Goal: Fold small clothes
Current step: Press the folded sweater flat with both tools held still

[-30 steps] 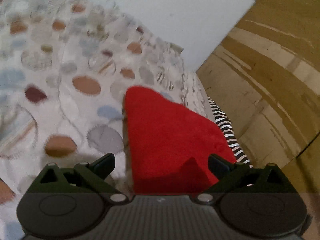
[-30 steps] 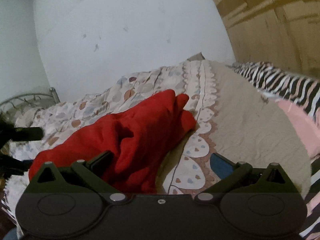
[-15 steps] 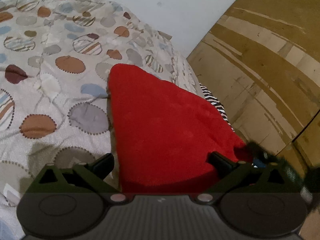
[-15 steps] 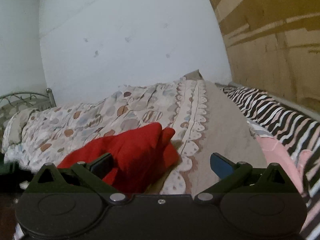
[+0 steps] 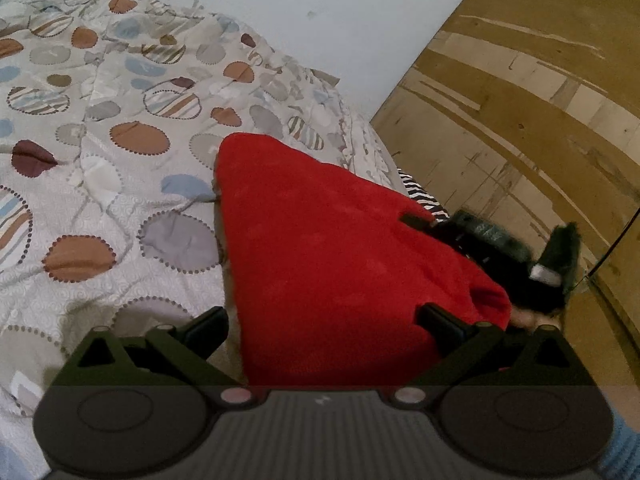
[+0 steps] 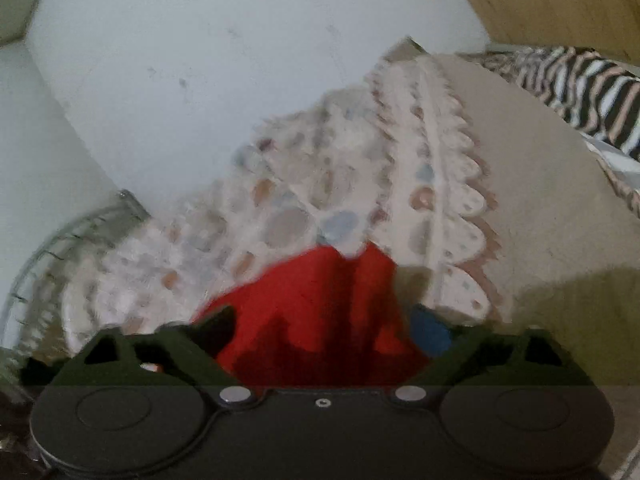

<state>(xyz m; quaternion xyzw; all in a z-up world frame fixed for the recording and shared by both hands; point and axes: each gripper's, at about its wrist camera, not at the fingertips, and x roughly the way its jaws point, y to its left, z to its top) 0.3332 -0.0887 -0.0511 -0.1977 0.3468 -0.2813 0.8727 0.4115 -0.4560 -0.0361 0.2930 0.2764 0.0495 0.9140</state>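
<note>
A red garment [image 5: 332,248] lies flat on the dotted quilt [image 5: 120,168], coming to a point at its far end. My left gripper [image 5: 324,324] stands open over the garment's near edge, with the cloth filling most of the gap and the left finger [image 5: 208,324] beside it on the quilt. In the left wrist view my right gripper [image 5: 448,232] comes in from the right at the garment's right edge. The right wrist view is blurred. There the right gripper [image 6: 322,326] has its jaws closing, with folds of the red garment [image 6: 320,292] between them and not visibly pinched.
A wooden panel wall [image 5: 520,120] runs along the right side of the bed. Zebra-striped fabric [image 6: 580,80] lies along that wall. A beige blanket [image 6: 540,200] covers the right part of the bed. A metal bed frame [image 6: 60,240] stands at the far left under a white wall.
My right gripper has swept in towards the red garment, which now sits between its narrower jaws, and it has come into the left wrist view. The left gripper has sunk slightly, then held still.
</note>
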